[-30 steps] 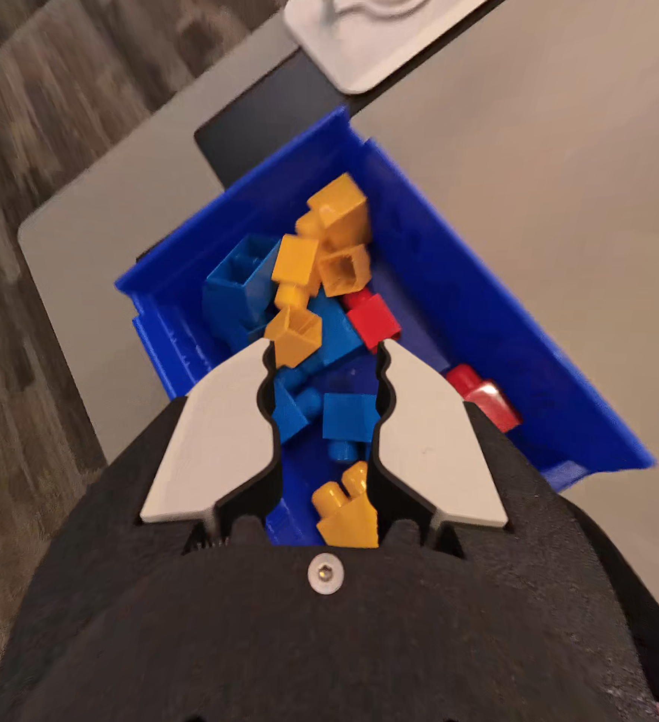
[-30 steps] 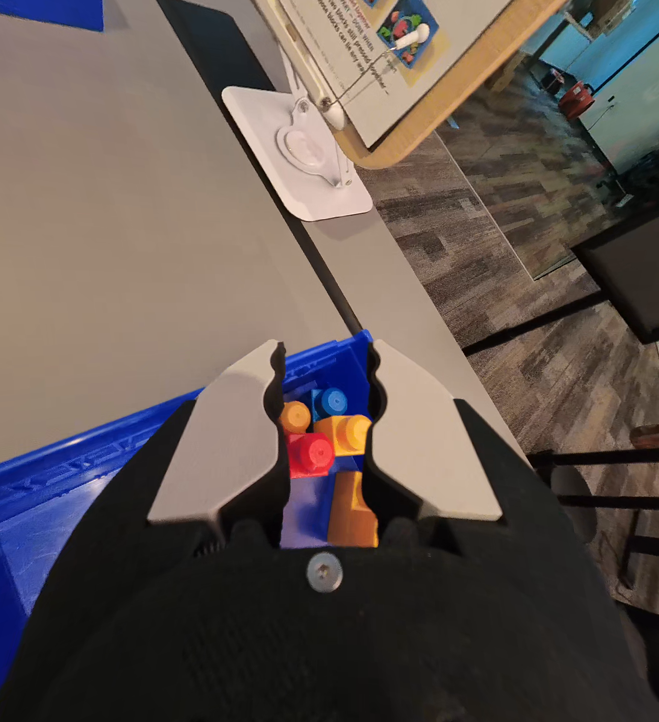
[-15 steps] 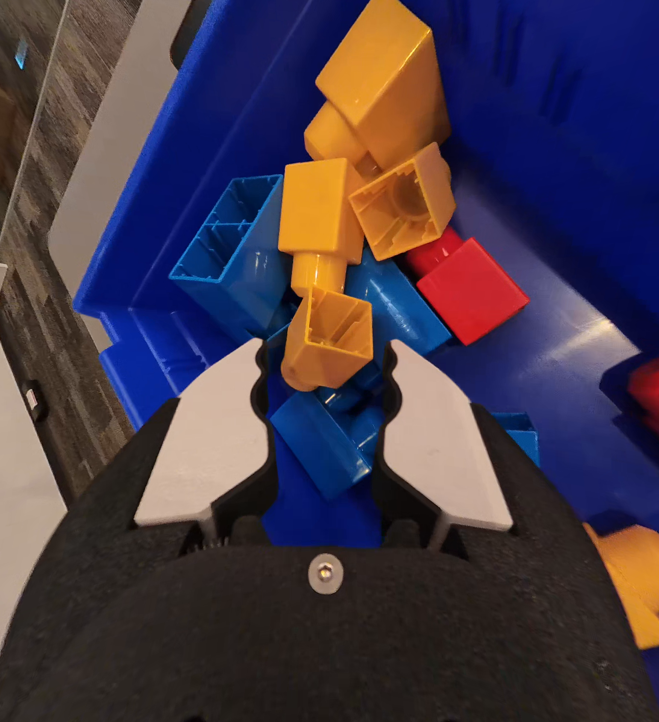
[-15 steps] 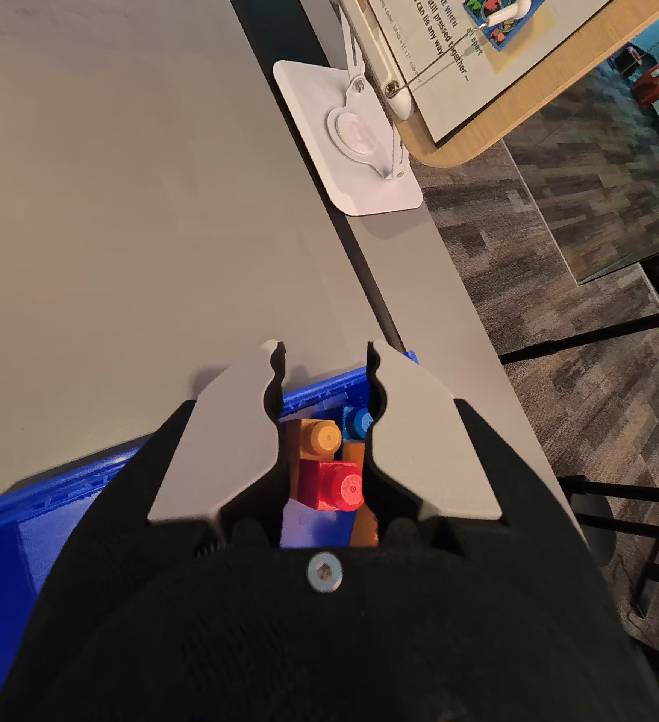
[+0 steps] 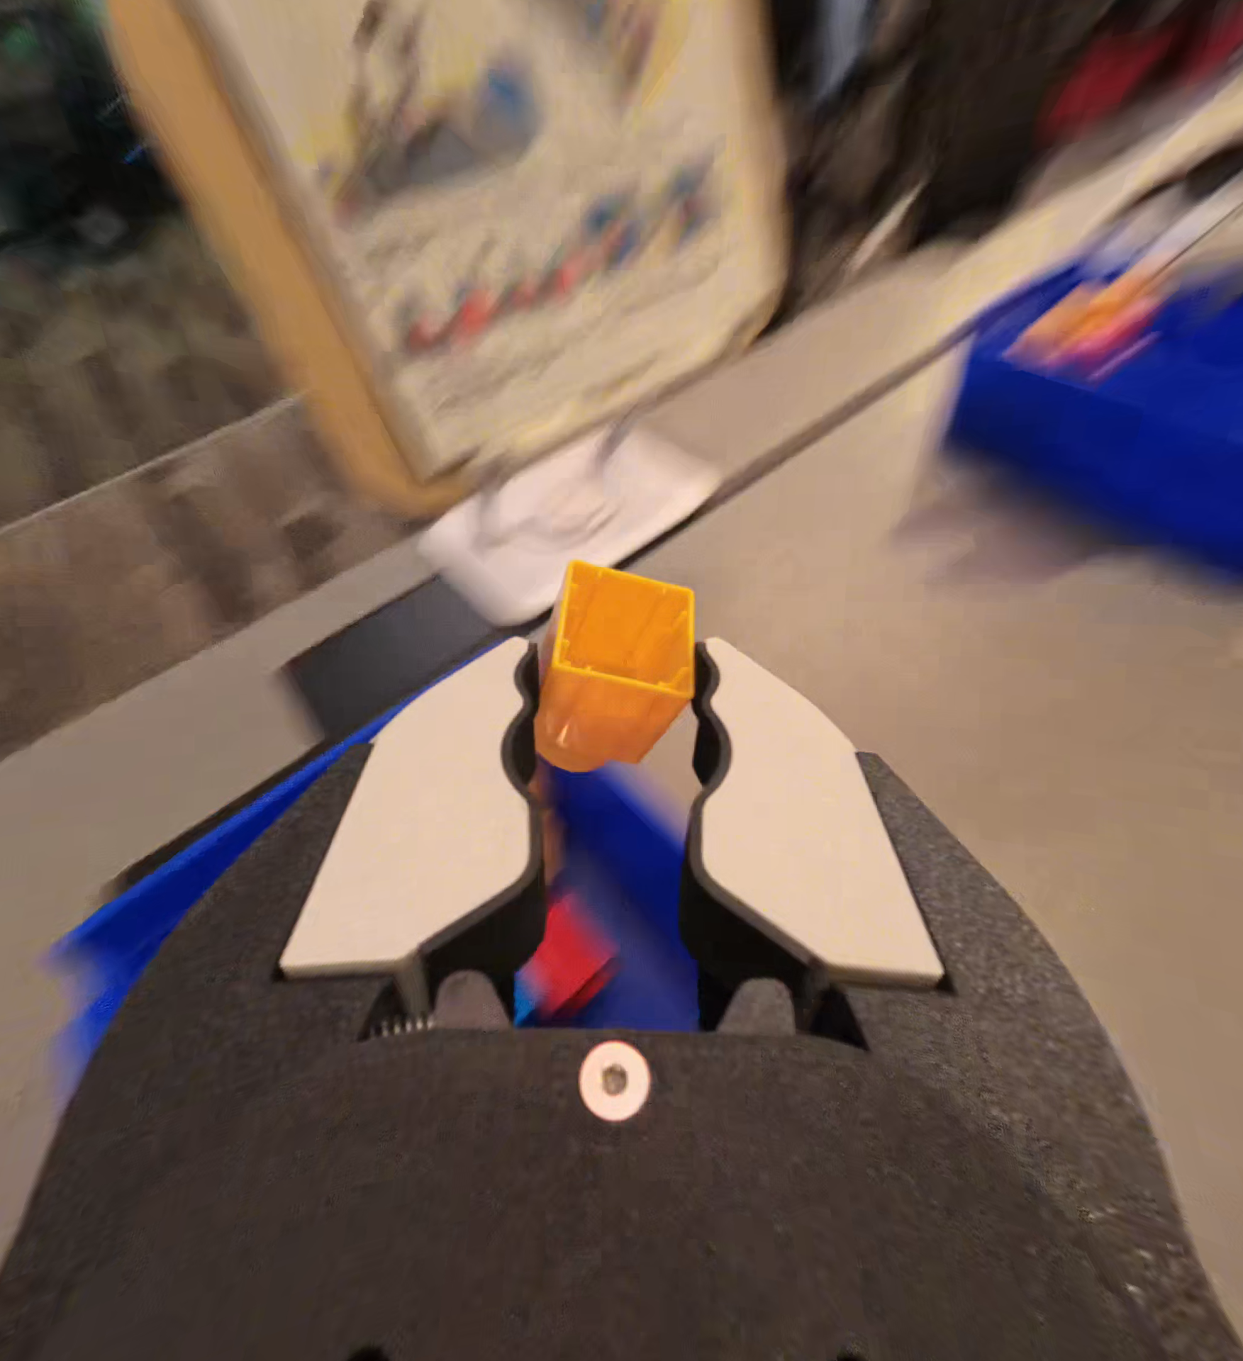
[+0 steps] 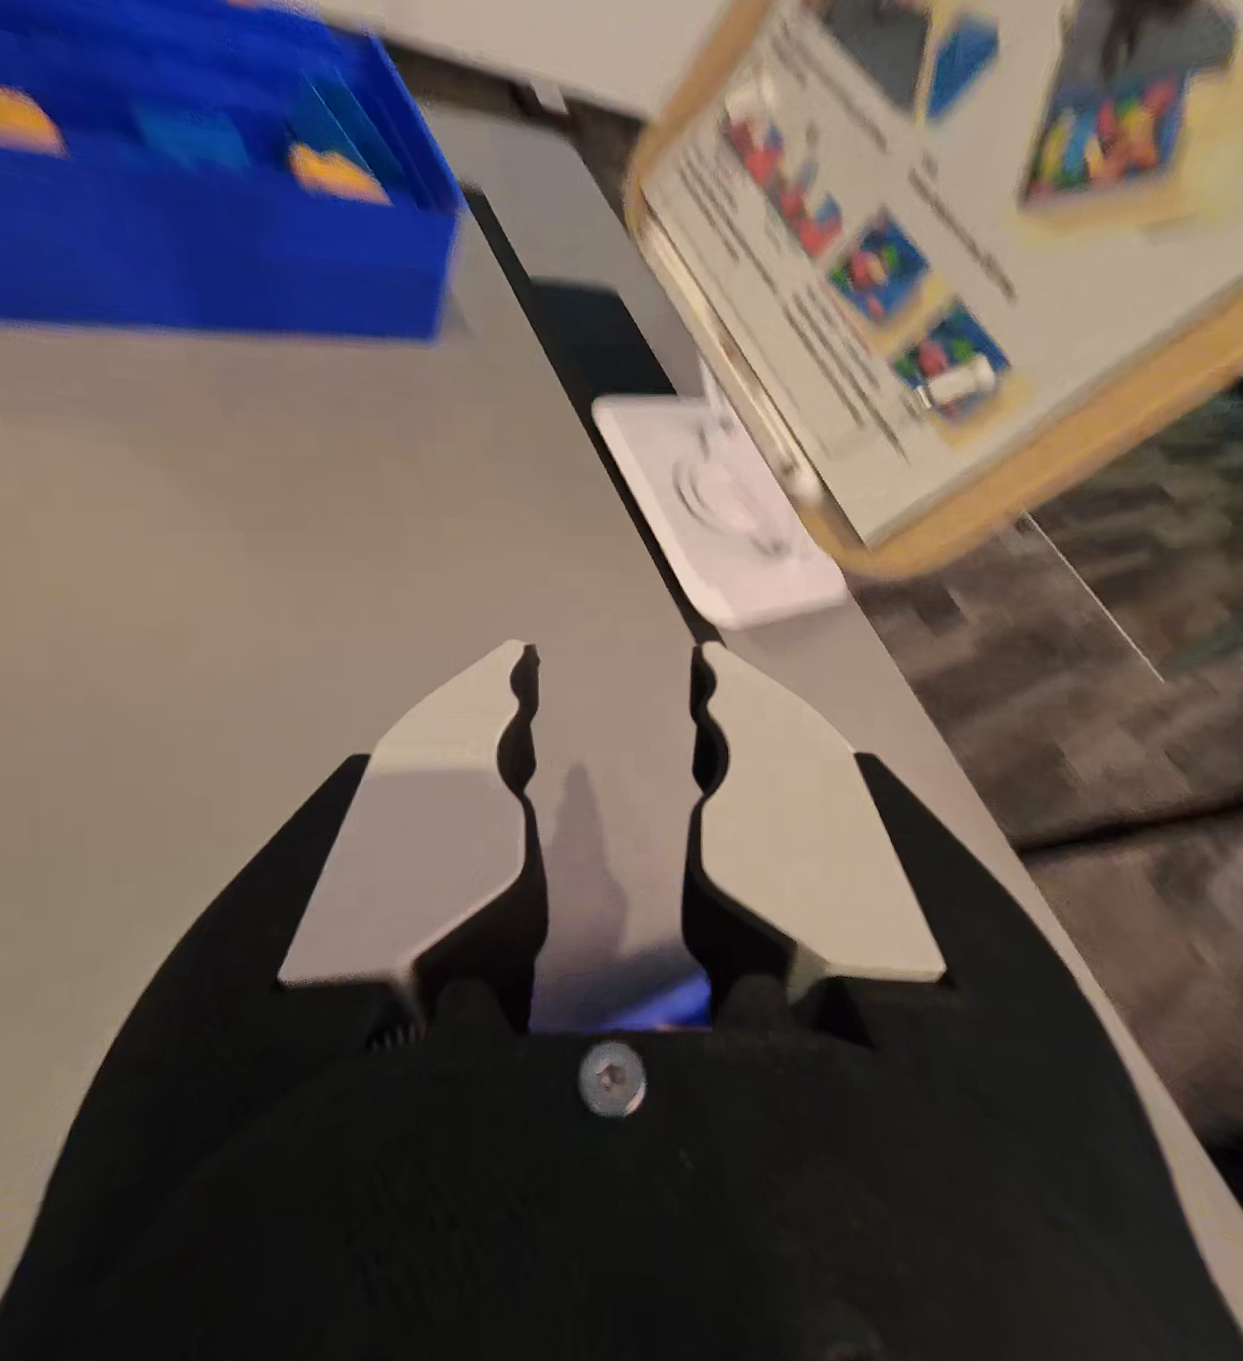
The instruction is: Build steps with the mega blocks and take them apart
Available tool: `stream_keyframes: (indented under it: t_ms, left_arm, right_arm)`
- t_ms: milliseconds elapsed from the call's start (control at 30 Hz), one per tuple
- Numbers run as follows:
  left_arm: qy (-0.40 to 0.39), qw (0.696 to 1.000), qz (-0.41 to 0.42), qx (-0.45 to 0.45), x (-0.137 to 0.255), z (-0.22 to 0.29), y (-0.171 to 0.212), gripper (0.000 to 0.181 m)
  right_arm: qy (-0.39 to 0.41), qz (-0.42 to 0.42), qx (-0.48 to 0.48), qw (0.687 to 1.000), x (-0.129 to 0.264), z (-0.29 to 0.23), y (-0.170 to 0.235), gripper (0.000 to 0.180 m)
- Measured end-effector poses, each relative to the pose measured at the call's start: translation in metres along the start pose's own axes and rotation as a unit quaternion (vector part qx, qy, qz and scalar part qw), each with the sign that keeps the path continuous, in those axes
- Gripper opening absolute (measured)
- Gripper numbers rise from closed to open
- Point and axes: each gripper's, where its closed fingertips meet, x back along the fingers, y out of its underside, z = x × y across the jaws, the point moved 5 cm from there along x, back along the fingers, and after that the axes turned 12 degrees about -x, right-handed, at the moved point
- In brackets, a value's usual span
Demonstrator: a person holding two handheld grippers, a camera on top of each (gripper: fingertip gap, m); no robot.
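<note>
1. Jaws of the left gripper (image 5: 614, 655) are closed on a yellow block (image 5: 614, 663), hollow underside facing the camera, held clear above the bin (image 5: 161, 906); judged a lift-out for building.
2. Jaws of the right gripper (image 6: 612, 655) stand apart, empty, over bare counter (image 6: 235, 552), likely waiting to assist.
3. Bin beneath the left gripper holds a red block (image 5: 566, 957); other contents blurred.
4. Second bin (image 6: 183, 243), well apart, holds yellow and blue blocks, blurred.

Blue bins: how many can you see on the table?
2. One blue bin sits far right on the table; another bin lies under the left gripper, which holds a yellow block. Blur may hide more.
</note>
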Motion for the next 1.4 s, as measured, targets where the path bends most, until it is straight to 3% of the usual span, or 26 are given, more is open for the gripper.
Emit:
stream_keyframes:
  t_ms: [33, 100, 167, 267, 433, 600, 633, 667, 767, 833, 900, 1000, 1133, 1400]
  left_arm:
    - [0.054, 0.995, 0.079, 0.037, -0.001, 0.017, -0.025, 0.040]
    - [0.172, 0.956, 0.212, 0.101, -0.001, 0.050, -0.065, 0.039]
    - [0.282, 0.913, 0.262, 0.135, -0.006, 0.083, -0.085, 0.039]
    - [0.315, 0.906, 0.256, 0.122, -0.021, 0.111, -0.091, 0.039]
    - [0.350, 0.904, 0.224, 0.104, -0.037, 0.138, -0.089, 0.039]
    - [0.365, 0.912, 0.172, 0.073, -0.051, 0.156, -0.080, 0.040]
    - [0.360, 0.917, 0.157, 0.064, -0.051, 0.155, -0.077, 0.041]
    - [0.367, 0.918, 0.137, 0.054, -0.048, 0.154, -0.075, 0.047]
    - [0.344, 0.938, 0.034, -0.001, -0.021, 0.130, -0.058, 0.060]
    - [0.249, 0.966, -0.050, -0.050, 0.003, 0.098, -0.033, 0.058]
    - [0.122, 0.976, -0.154, -0.096, 0.026, 0.062, 0.002, 0.057]
    - [0.047, 0.952, -0.283, -0.110, 0.050, 0.032, 0.054, 0.051]
    - [0.065, 0.915, -0.397, -0.025, 0.051, 0.021, 0.100, 0.055]
    - [0.076, 0.837, -0.543, 0.008, 0.032, 0.018, 0.153, 0.073]
  right_arm:
    - [-0.037, 0.030, -0.011, 0.999, -0.009, -0.017, -0.013, 0.040]
    - [-0.126, 0.085, -0.058, 0.987, -0.027, -0.053, -0.037, 0.040]
    - [-0.232, 0.123, -0.126, 0.957, -0.040, -0.089, -0.054, 0.041]
    - [-0.294, 0.166, -0.169, 0.926, -0.049, -0.119, -0.069, 0.053]
    - [-0.299, 0.179, -0.135, 0.927, -0.058, -0.145, -0.071, 0.063]
    - [-0.315, 0.168, -0.174, 0.918, -0.070, -0.157, -0.069, 0.063]
    - [-0.323, 0.163, -0.170, 0.917, -0.070, -0.158, -0.067, 0.043]
    - [-0.326, 0.149, -0.167, 0.919, -0.071, -0.158, -0.065, 0.036]
    - [-0.275, 0.065, -0.139, 0.949, -0.078, -0.145, -0.049, 0.036]
    - [-0.184, -0.046, -0.104, 0.976, -0.086, -0.124, -0.025, 0.036]
    - [-0.085, -0.180, -0.059, 0.978, -0.092, -0.100, 0.010, 0.036]
    - [0.012, -0.328, -0.043, 0.944, -0.104, -0.072, 0.062, 0.036]
    - [0.020, -0.425, -0.081, 0.901, -0.119, -0.065, 0.106, 0.036]
    - [0.039, -0.440, -0.072, 0.894, -0.117, -0.072, 0.106, 0.037]
